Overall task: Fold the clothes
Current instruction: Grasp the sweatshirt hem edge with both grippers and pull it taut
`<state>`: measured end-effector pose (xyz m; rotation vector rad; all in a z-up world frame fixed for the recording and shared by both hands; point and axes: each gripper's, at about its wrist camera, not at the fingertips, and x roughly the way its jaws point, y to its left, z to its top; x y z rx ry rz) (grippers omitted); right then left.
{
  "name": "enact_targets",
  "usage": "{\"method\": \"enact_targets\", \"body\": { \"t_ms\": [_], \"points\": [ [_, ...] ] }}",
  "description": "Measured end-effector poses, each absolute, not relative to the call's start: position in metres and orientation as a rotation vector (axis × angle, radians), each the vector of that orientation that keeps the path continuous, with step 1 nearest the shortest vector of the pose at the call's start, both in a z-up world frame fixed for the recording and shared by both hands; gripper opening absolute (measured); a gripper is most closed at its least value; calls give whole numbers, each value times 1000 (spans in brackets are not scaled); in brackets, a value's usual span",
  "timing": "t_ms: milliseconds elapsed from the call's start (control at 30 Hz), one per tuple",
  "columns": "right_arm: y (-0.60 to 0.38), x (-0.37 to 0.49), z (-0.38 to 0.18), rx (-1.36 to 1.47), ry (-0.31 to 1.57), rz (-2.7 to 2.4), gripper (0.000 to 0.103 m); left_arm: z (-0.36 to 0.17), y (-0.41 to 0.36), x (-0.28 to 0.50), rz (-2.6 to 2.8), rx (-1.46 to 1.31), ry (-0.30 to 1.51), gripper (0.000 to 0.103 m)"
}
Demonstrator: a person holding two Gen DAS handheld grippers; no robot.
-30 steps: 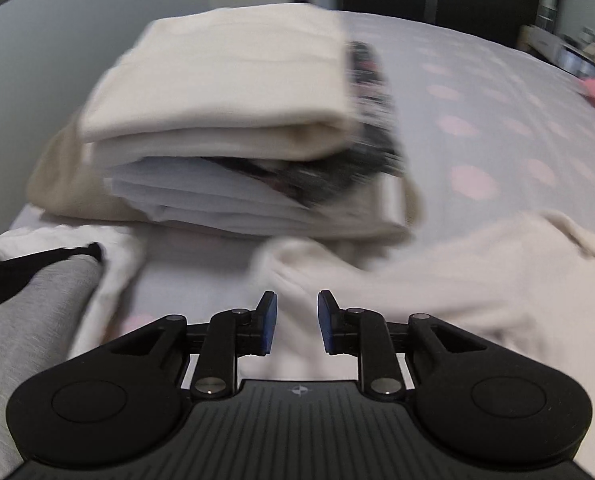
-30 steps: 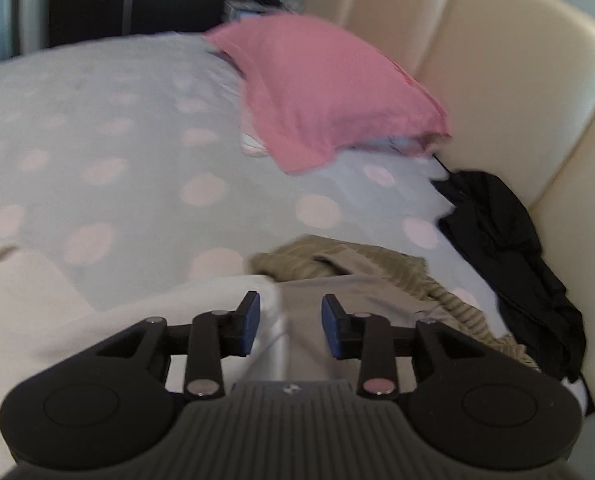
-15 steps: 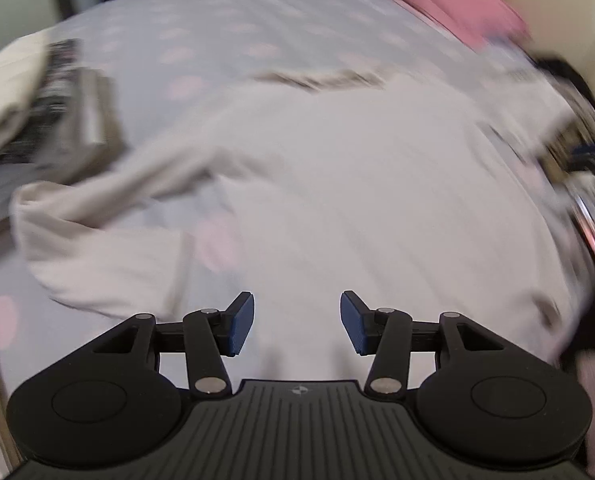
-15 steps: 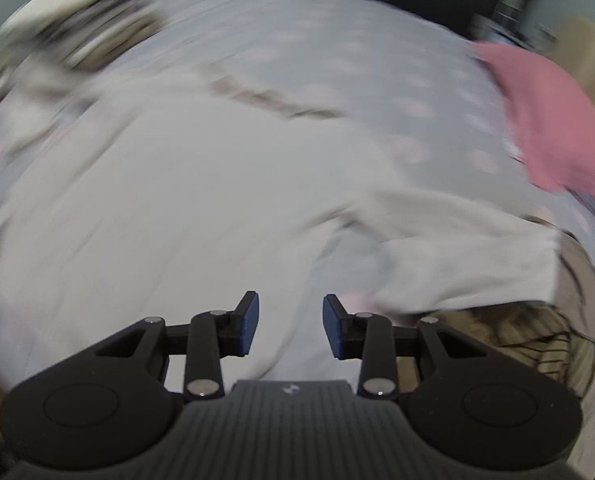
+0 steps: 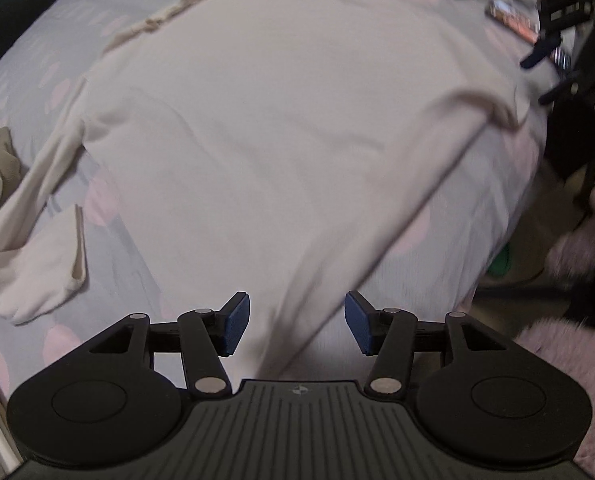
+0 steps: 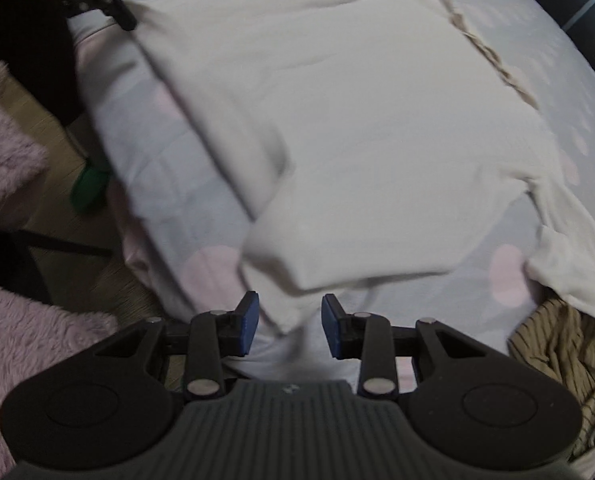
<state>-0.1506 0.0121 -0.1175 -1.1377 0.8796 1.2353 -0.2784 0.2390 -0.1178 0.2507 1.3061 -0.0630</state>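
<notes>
- Grey bedding with pale pink dots covers the bed below both my claws; a cream long-sleeved top lies spread flat across it, its hem toward the bed's near edge.
- My left claw points steeply down over the hem's left part; its jaws are opening, with the hem edge showing in the gap but nothing pinched.
- My right claw hangs over the hem's other corner, jaws parted and holding nothing; that corner sits just ahead of its tips.
- I judge the step as the start of a fold: both claws are lined up to take the hem.
- Next move, as I read it: lower each claw until a pad slides under the fabric edge, close on the top alone without catching the bedding, then lift together.
- Right of the right claw lies a striped olive garment; a sleeve trails left of the left claw.
- Beyond the bed edge I see wood floor and a fluffy pink rug.
</notes>
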Motion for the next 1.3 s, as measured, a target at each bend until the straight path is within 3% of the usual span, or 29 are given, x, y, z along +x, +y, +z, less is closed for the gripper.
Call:
{"method": "enact_targets", "body": {
  "t_ms": [267, 333, 400, 500, 767, 933, 1067, 1300],
  "points": [
    [28, -166, -155, -1336, 834, 1287, 35, -152, 241, -279, -16, 340, 1411, 45],
    [27, -165, -161, -1357, 821, 1289, 31, -155, 245, -278, -25, 304, 1430, 26],
    [27, -161, -156, -1357, 821, 1265, 9, -152, 248, -278, -20, 269, 1430, 15],
    [21, -151, -139, -1342, 824, 1234, 5, -144, 253, -280, -7, 236, 1420, 3],
    [-12, -125, -65, -1304, 859, 1182, 4, -79, 248, -293, -41, 212, 1316, 2],
    [-21, -136, -49, -1357, 918, 1224, 4, -57, 233, -304, -89, 287, 1330, 2],
    [-16, -147, -64, -1409, 917, 1250, 4, -71, 219, -305, -124, 349, 1371, 2],
    [-6, -144, -122, -1529, 1005, 1232, 4, -140, 215, -295, -184, 507, 1521, 2]
  ]
}}
